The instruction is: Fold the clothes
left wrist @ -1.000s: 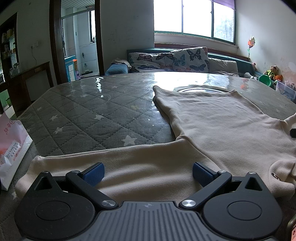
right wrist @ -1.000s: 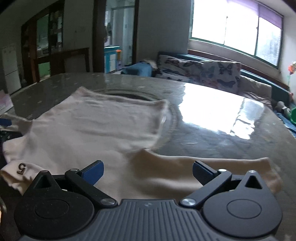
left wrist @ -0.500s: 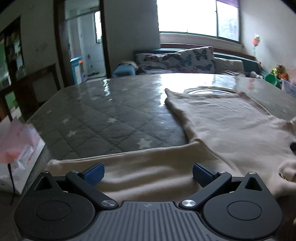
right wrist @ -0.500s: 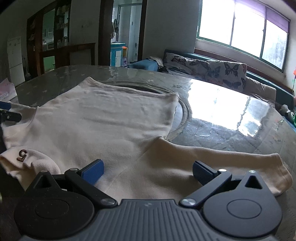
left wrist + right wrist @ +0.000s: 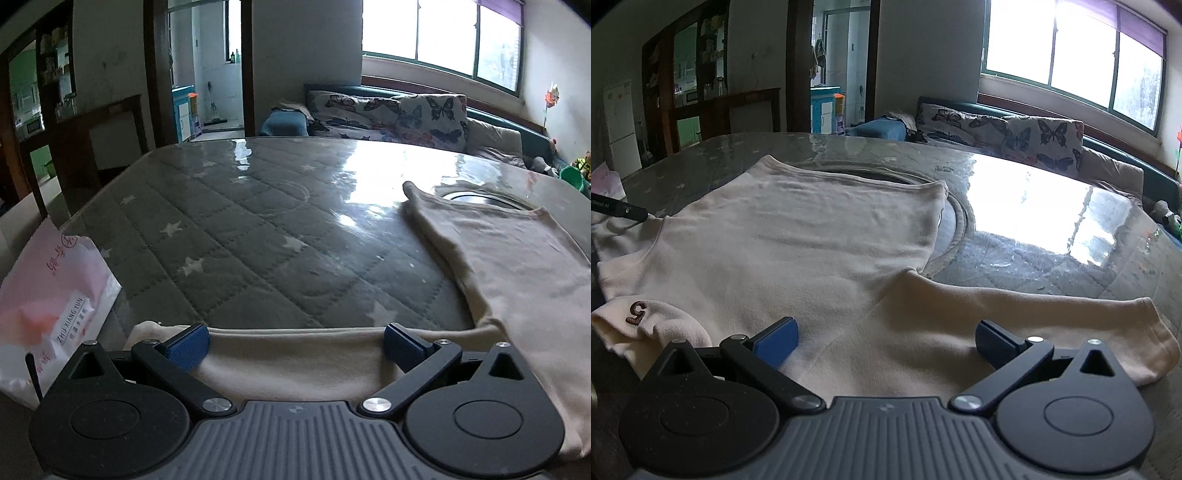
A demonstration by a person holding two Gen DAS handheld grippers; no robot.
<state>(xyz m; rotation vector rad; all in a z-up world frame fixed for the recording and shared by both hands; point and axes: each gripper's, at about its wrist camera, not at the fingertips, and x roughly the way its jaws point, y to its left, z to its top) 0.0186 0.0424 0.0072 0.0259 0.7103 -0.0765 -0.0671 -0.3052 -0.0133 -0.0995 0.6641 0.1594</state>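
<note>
A cream long-sleeved top (image 5: 812,240) lies spread flat on the table, hem at the far side, collar with a brown "5" mark (image 5: 636,311) at the near left. My right gripper (image 5: 884,341) is open and empty, low over the top's right shoulder and sleeve (image 5: 1052,314). My left gripper (image 5: 295,341) is open and empty, its jaws wide over the left sleeve (image 5: 295,365), which runs across the near edge. The top's body (image 5: 517,266) lies to its right.
The table (image 5: 258,221) has a grey quilted star-pattern cover under glossy glass. A pink and white paper bag (image 5: 51,295) stands at its left edge. A round inset (image 5: 955,221) shows under the hem. A butterfly-print sofa (image 5: 1015,133) stands behind.
Both grippers have pulled back toward the near edge and risen slightly. The left view has swung left, so the sleeve now sits lower under its jaws. Both stay open.
</note>
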